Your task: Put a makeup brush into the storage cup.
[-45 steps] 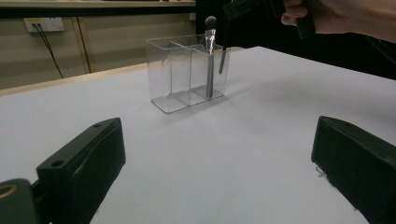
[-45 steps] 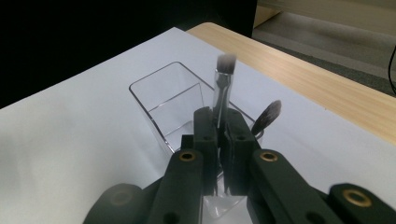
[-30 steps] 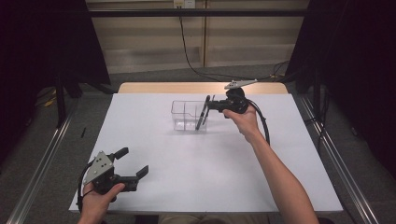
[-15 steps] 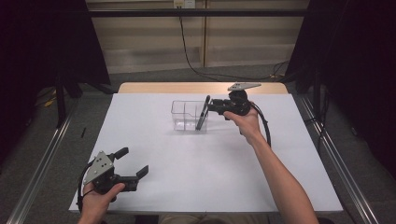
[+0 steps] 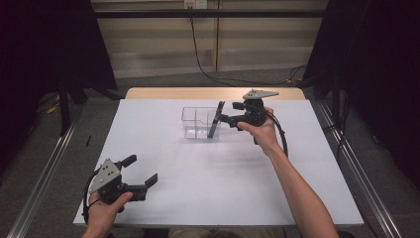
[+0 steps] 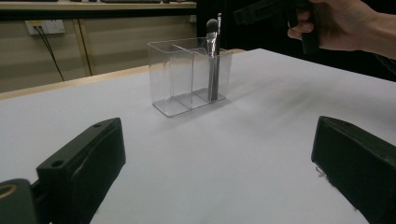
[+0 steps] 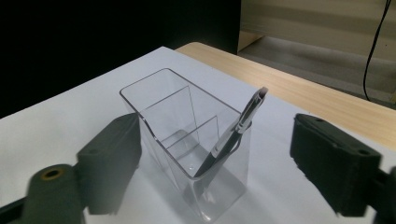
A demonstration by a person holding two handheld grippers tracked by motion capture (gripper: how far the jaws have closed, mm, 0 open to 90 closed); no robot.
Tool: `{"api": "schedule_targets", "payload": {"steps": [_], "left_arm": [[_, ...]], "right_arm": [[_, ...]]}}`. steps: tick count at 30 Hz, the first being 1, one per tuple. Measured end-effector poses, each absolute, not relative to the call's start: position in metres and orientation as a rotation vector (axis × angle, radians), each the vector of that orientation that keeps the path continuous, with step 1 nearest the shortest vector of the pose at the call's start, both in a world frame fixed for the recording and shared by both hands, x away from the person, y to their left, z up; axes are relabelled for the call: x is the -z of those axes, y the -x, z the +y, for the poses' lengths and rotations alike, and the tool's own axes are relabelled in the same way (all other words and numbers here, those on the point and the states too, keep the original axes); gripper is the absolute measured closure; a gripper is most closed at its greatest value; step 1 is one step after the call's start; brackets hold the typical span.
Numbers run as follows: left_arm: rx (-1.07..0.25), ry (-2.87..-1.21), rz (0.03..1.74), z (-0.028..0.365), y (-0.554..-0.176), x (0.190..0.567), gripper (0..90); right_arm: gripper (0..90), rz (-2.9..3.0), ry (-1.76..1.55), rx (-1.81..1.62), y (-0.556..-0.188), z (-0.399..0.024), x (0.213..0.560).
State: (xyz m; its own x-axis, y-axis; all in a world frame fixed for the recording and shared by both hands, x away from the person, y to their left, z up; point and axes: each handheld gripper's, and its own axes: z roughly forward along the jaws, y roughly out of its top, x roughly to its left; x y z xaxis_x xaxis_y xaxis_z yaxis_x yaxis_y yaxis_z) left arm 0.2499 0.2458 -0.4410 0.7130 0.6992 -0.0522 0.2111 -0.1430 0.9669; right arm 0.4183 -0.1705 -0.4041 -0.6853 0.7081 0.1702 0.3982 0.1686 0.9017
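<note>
Brush (image 7: 232,136) stands tilted in the end compartment of the clear organizer (image 7: 154,109), nearest my right gripper (image 5: 216,120). My right jaws have just been opening, nothing gripped. My left gripper (image 5: 140,170) rests spread wide, near the table's (image 5: 297,198) front edge.

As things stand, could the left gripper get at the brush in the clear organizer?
Probably yes. The left gripper rests open near the table's front edge, and bare white table lies between it and the organizer; the brush stands free, since the right gripper has just opened.
</note>
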Motion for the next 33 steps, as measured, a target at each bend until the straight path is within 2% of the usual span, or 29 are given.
{"api": "schedule_targets", "payload": {"steps": [2, 8, 33], "left_arm": [[-0.495, -1.699, 0.735, 0.246, -0.251, 0.441, 2.9], [-0.493, -1.699, 0.738, 0.246, -0.252, 0.442, 2.9], [-0.509, -1.682, 0.742, 0.252, -0.247, 0.44, 2.9]], "right_arm": [[8.2, 2.143, -1.067, -1.51, -0.417, -0.171, 0.405], [0.0, 2.124, -1.073, -1.524, -0.414, -0.176, 0.407], [1.2, 2.0, -1.085, -1.515, -0.381, -0.194, 0.402]]}}
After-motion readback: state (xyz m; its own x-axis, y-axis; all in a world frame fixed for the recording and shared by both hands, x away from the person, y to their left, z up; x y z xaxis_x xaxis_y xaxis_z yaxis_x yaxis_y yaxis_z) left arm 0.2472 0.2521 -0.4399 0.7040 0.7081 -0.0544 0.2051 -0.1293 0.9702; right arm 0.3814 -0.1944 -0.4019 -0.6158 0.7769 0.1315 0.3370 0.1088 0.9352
